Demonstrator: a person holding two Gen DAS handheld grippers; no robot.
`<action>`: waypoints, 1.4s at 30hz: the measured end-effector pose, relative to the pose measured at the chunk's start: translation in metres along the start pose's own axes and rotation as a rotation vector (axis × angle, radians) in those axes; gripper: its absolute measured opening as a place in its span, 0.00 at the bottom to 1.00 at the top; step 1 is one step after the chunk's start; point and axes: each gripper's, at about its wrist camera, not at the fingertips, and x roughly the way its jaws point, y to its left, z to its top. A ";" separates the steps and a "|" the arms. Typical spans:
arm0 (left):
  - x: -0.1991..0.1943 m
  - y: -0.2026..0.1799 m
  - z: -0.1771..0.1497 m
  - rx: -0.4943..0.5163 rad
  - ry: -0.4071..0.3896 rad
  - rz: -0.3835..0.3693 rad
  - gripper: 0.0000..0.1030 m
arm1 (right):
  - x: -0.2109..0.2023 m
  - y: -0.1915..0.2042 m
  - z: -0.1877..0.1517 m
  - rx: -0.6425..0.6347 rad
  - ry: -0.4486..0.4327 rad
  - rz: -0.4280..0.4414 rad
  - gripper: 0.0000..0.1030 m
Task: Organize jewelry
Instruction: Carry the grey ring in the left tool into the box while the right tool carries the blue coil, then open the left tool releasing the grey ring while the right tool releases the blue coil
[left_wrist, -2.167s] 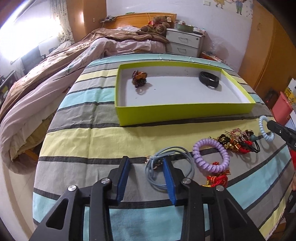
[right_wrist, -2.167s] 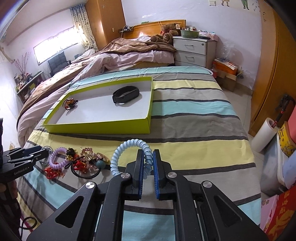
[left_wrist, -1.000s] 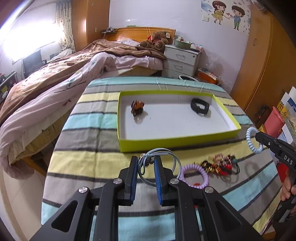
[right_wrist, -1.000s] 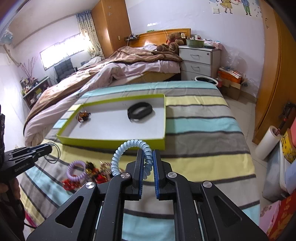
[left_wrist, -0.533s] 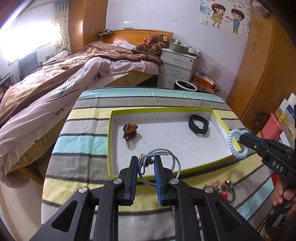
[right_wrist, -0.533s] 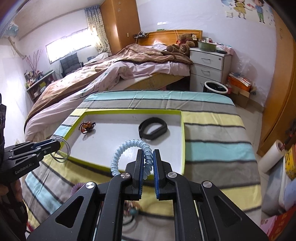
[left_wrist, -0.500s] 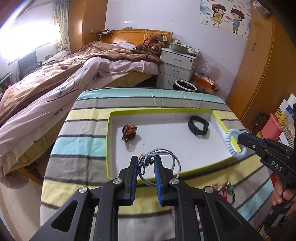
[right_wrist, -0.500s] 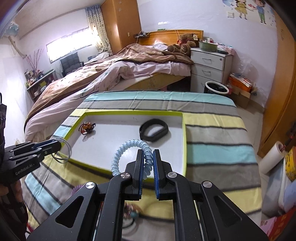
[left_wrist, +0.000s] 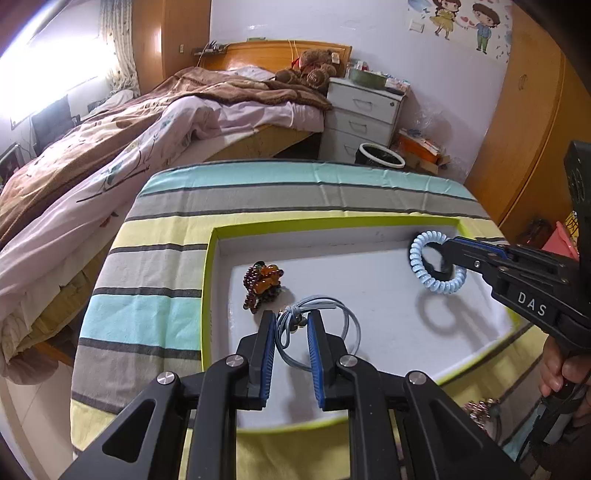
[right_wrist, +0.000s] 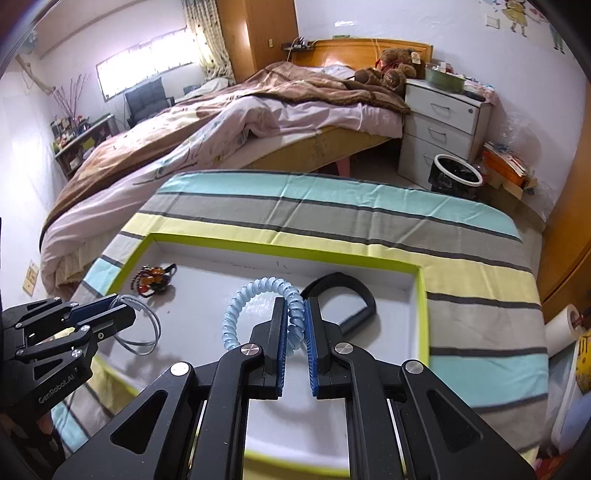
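Both grippers hang over the shallow lime-green tray with a white floor (left_wrist: 207, 295), which sits on the bench covered by a striped cloth of teal, grey and yellow bands (left_wrist: 155, 266). The left gripper (left_wrist: 291, 325) has its blue-padded fingers (left_wrist: 269, 343) drawn narrow onto the knotted part of a thin grey-blue cord bracelet (left_wrist: 349, 325), whose loops hang free above the tray's near left part. The right gripper (right_wrist: 295, 325) has its fingers (right_wrist: 279, 343) pinched on a pale blue spiral coil hair tie (right_wrist: 236, 314), held upright above the tray's right half; from the left wrist view the tie casts a shadow on the white floor below it. Lying in the tray are a cluster of dark red and amber beads (left_wrist: 263, 282) near the left wall, just beyond the left gripper, and a black band bracelet (right_wrist: 354, 299) toward the far right corner, partly hidden behind the coil tie. A small heap of remaining trinkets (left_wrist: 480, 408) lies on the cloth outside the tray's near wall.
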 end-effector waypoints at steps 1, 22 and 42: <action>0.004 0.002 0.001 -0.006 0.005 0.002 0.17 | 0.003 0.000 0.001 -0.002 0.006 -0.001 0.10; 0.028 0.016 0.002 -0.032 0.049 0.029 0.17 | 0.046 0.016 0.009 -0.089 0.075 0.001 0.10; 0.020 0.009 0.001 -0.024 0.032 0.029 0.34 | 0.045 0.019 0.007 -0.106 0.059 0.012 0.22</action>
